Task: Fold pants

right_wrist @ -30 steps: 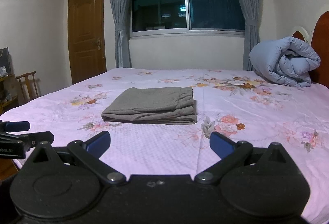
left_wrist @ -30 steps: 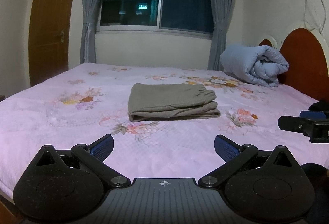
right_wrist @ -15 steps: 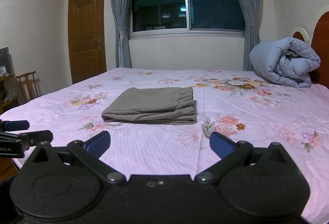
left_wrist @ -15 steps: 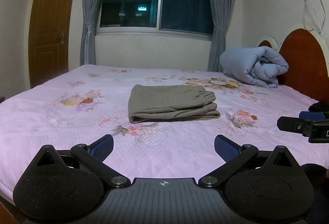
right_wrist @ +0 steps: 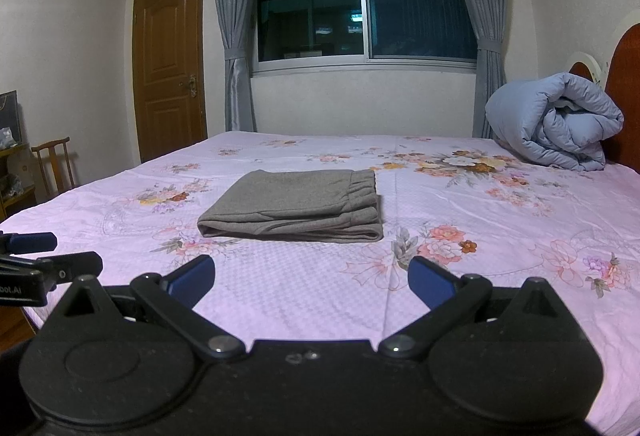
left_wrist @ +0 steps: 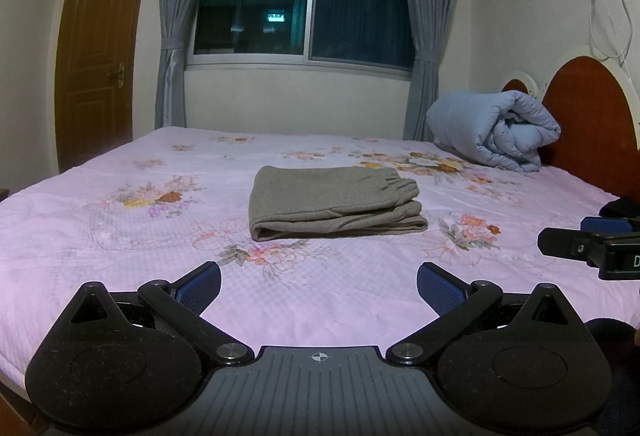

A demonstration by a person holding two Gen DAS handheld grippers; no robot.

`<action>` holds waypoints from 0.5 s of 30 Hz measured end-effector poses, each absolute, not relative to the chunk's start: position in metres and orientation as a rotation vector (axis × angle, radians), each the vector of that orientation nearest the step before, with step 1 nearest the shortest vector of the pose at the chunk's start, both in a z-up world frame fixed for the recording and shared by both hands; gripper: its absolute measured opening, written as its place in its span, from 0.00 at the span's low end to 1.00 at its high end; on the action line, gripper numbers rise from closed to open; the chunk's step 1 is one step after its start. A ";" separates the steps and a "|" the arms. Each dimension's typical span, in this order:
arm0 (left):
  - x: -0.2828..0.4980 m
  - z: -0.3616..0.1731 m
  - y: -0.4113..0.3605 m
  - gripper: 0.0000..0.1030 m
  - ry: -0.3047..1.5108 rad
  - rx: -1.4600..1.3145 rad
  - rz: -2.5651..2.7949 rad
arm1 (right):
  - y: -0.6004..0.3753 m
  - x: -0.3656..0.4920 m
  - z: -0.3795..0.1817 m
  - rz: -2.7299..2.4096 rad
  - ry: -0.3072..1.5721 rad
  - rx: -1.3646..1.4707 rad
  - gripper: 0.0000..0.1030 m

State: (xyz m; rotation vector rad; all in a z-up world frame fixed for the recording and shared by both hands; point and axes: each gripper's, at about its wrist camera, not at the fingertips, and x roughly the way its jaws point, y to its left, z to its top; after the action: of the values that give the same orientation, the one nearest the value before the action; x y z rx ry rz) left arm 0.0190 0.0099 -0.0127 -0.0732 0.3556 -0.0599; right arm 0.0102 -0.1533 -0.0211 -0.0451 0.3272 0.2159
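Right now the grey pants (left_wrist: 332, 202) lie folded into a flat rectangular stack near the middle of the bed (left_wrist: 120, 236), on a pink sheet printed with flowers. Their elastic waistband sits on the side toward the headboard (left_wrist: 592, 124), and the rounded fold faces the opposite side. Seen from the right wrist, the pants (right_wrist: 296, 206) look the same: layered, tidy, nothing touching them.

Both tongs hang over the near edge of the bed, well short of the pants. On the left gripper (left_wrist: 319, 286) the two blue-padded fingers stand spread wide with only sheet between them, gripping nothing. On the right gripper (right_wrist: 311, 276) the fingers are spread just as wide and equally empty. Each gripper also shows at the edge of the other's view, side on, level with its neighbour.

Against the headboard rests a rolled pale blue quilt (right_wrist: 556, 124), well apart from the pants. Behind the bed are a dark window (right_wrist: 360, 4) framed by grey curtains (right_wrist: 232, 36), a brown wooden door (right_wrist: 170, 64) and, by the wall, a wooden chair (right_wrist: 54, 164)
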 end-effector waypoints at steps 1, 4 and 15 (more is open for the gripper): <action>0.019 -0.012 0.010 1.00 0.355 -0.073 -0.060 | -0.153 0.010 -0.021 0.216 0.327 -0.044 0.94; 0.019 -0.012 0.010 1.00 0.354 -0.073 -0.060 | -0.153 0.010 -0.021 0.216 0.327 -0.044 0.94; 0.019 -0.011 0.011 1.00 0.355 -0.071 -0.063 | -0.153 0.010 -0.021 0.216 0.328 -0.046 0.94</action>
State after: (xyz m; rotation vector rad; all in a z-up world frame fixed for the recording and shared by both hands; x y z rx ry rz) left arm 0.0191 0.0115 -0.0115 -0.0710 0.3548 -0.0632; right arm 0.0104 -0.1532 -0.0212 -0.0456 0.3275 0.2160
